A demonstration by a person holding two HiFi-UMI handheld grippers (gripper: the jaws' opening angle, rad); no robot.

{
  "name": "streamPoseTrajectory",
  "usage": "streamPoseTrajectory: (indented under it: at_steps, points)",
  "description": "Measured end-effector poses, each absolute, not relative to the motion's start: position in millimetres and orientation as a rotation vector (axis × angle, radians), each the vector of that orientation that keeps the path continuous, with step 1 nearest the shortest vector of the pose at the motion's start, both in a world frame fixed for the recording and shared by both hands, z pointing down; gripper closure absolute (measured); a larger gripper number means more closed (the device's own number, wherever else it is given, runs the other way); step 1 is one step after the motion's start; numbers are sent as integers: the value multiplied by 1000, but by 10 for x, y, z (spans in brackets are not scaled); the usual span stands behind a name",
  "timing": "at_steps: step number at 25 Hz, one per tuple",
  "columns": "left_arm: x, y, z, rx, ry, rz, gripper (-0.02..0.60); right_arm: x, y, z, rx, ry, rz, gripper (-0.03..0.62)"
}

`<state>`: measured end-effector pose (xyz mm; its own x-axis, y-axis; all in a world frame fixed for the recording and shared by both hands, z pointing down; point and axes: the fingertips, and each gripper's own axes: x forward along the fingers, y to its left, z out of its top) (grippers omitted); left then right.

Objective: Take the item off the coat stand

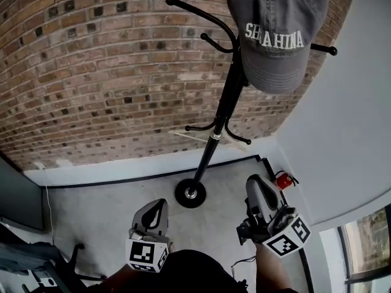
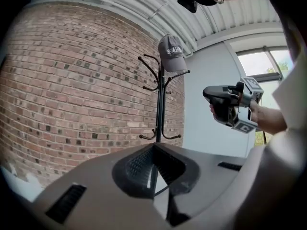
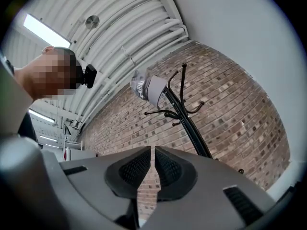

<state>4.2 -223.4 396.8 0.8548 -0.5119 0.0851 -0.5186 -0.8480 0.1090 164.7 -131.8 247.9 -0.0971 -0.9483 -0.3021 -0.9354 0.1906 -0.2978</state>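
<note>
Grey cap [image 1: 278, 35] with white letters hangs on the top of the black coat stand [image 1: 223, 108]. It sits over one of the top hooks, with its brim pointing down. Nothing is touching it.

The coat stand is in a corner, on a round base [image 1: 190, 193] on the grey floor [image 1: 116, 215]. A brick wall [image 1: 91, 72] is behind it and a white wall [image 1: 348, 133] is on its right. A little red fire extinguisher [image 1: 283, 180] sits on the floor by the white wall.

The left gripper [image 1: 157, 207] is low down, near the person's body and well away from the cap. Its jaws are together at the tips and hold nothing. In the left gripper view the cap [image 2: 171, 51] is far off, high on the stand [image 2: 159, 109].

The right gripper [image 1: 256, 182] is held a bit higher and closer to the stand, but it is not near the cap either. Its jaws are pressed together with only a thin slit between them, and they hold nothing. In the right gripper view the cap [image 3: 146, 87] shows up high above the jaws, on the stand [image 3: 192, 128].
</note>
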Motion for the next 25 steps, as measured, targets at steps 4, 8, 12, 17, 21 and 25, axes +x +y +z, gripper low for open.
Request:
streamPoseTrajectory:
  at_steps: [4,8,12,17,21,25]
  points:
    - [67,-2284,3930,2858,-947,84,557,1920,-1510,2209,-1655,2095,23,577]
    - [292,-2248,3740,2859,-1045,88,557,2181,-1672,1886,-1540,2144,100,575]
    - [476,-2163,3600,2856,-1135,93,557,2329,-1787,1544,-1383,2188,155,504]
    - [565,-1998,3545,2812,-1259,96,557,2292,-1820,1033,-1166,2276,266,453]
    - [581,-1884,3511,2772,-1356,84,557,2259,-1867,775,-1054,2319,333,453]
    - [587,-1774,3541,2716,-1451,81,557,2250,-1867,591,-994,2329,398,454]
